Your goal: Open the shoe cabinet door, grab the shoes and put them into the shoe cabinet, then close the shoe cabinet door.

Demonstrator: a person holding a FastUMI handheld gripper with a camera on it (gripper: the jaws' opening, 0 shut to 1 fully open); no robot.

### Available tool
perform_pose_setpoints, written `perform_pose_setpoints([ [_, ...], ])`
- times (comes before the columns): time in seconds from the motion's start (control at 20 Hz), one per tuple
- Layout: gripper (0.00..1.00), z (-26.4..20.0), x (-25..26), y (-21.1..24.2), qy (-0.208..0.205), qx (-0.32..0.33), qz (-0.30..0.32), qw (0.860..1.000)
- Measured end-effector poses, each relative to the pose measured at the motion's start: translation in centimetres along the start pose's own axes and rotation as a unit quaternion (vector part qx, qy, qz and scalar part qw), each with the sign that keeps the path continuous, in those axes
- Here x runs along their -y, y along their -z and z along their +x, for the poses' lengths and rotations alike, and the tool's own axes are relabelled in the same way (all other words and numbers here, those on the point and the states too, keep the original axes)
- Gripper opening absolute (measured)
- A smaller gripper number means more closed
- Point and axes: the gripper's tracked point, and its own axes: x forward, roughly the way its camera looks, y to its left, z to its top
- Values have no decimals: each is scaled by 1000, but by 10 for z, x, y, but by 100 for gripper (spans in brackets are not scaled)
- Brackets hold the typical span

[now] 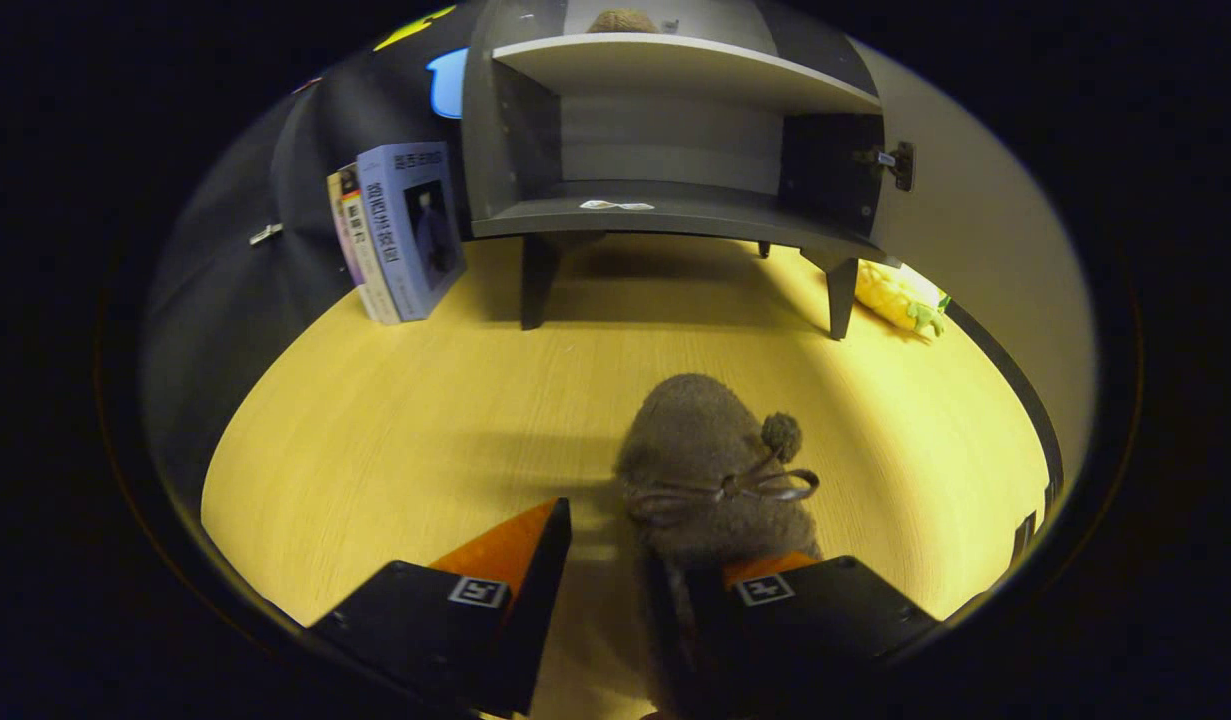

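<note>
A brown fuzzy shoe with a bow and a pompom lies on the wooden floor, toe pointing toward the shoe cabinet. My gripper is open. The shoe's heel end sits against the right finger, while a strip of bare floor shows between the shoe and the left finger. The grey cabinet stands beyond on short legs, its door swung wide to the right. Its lower shelf holds just a small white sticker. A second brown fuzzy item rests on the upper shelf.
Several books lean upright against the booth wall, left of the cabinet. A yellow pineapple toy lies on the floor by the cabinet's right leg, under the open door. Open wooden floor lies between the fingers and the cabinet.
</note>
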Motion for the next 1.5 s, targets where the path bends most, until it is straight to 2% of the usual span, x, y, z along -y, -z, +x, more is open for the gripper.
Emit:
perform_pose_setpoints([
  [0.05,54,5,6,-2,20,2,3,1000],
  [0.15,26,9,8,-6,34,2,13,999],
  [0.25,11,10,5,-10,30,0,12,999],
  [0.5,11,-13,12,-47,14,22,6,1000],
  [0.85,11,-99,16,-137,-17,54,-6,998],
  [1.1,11,-157,27,-212,-32,68,14,997],
  [1.35,11,-166,44,-283,-37,54,34,997],
  [1.5,11,-154,54,-327,-37,61,14,997],
])
